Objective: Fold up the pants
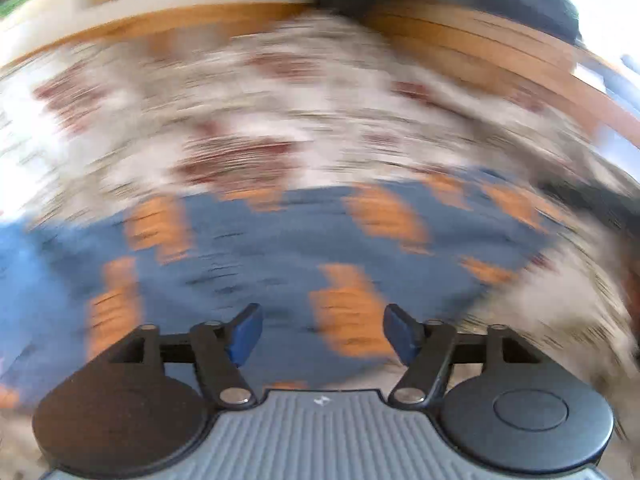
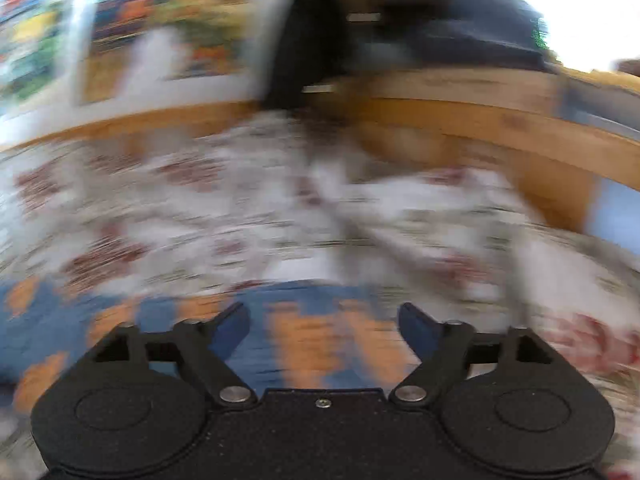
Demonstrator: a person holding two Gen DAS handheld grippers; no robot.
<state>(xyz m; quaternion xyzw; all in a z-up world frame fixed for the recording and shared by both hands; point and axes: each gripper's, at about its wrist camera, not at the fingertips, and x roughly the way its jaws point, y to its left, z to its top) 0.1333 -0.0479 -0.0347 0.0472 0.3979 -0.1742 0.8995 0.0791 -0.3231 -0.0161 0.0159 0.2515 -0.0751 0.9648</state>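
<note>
Both my views are badly smeared. A pale floral bedspread (image 1: pixel 280 120) fills mid-frame, a wooden bed frame (image 2: pixel 460 120) curves across behind it, a dark bundle (image 2: pixel 440 32), possibly a bag, sits top centre, and colourful pictures (image 2: pixel 160 40) occupy the upper left.

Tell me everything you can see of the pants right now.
The pants are blue fabric with a repeated orange print, its shapes too smeared by motion blur to name. They lie spread on a floral cover in white, grey and dark red. Both views show them directly ahead of the tools. The left claw and right claw are open, with the cloth visible between the fingers; neither grips it. Legs, waistband and folds cannot be made out.
</note>
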